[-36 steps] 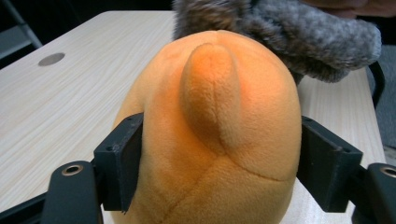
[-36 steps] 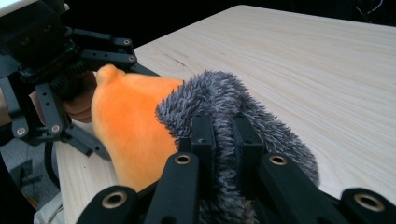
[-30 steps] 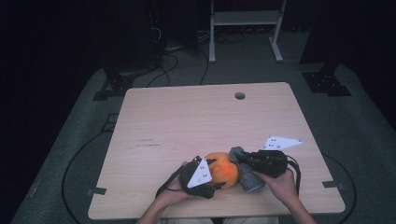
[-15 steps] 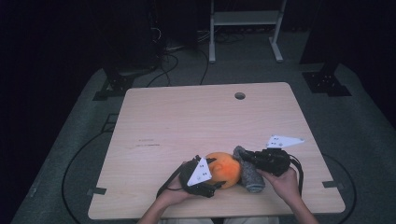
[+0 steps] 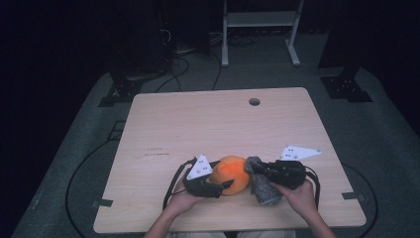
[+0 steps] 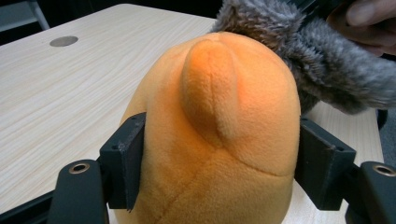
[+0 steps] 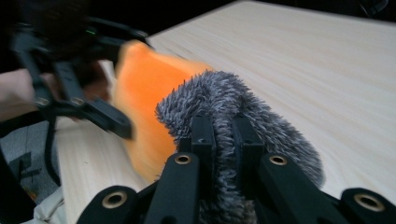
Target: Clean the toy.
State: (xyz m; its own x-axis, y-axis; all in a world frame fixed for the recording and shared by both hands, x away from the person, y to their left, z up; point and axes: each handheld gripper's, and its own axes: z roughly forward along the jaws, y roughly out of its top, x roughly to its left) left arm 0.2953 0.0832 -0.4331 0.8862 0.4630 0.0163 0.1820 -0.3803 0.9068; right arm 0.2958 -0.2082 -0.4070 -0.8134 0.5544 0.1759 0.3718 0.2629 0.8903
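Down near the front edge of the wooden table (image 5: pixel 198 129), an orange plush toy (image 5: pixel 233 173) sits between the person's two hands, with a grey furry piece (image 5: pixel 262 186) touching its right side. From the high view the left gripper (image 5: pixel 218 187) reaches the toy from the left and the right gripper (image 5: pixel 257 171) reaches it from the right, each with a grey three-cornered plate on top, but the jaws themselves are too small there to judge.

The left gripper view settles that: the toy (image 6: pixel 219 121) stands between the two black jaws, one pad against each flank, so the left gripper is pinching the toy, and its jaws have just been closing further on it. A rounded ridge runs up the toy's front, a detail lost from above. Behind the toy lies the grey fur (image 6: pixel 308 60), touching the toy's upper right, with fingers of the person's other hand (image 6: pixel 369 18) beside it.

The right gripper view shows its own jaws pressed close together with a fold of the grey fur (image 7: pixel 229 107) squeezed between them. Beyond the fur, the toy (image 7: pixel 149 98) appears blurred, with the left gripper (image 7: pixel 84 107) on its far side. A round hole (image 5: pixel 254 101) lies in the table well beyond the toy.
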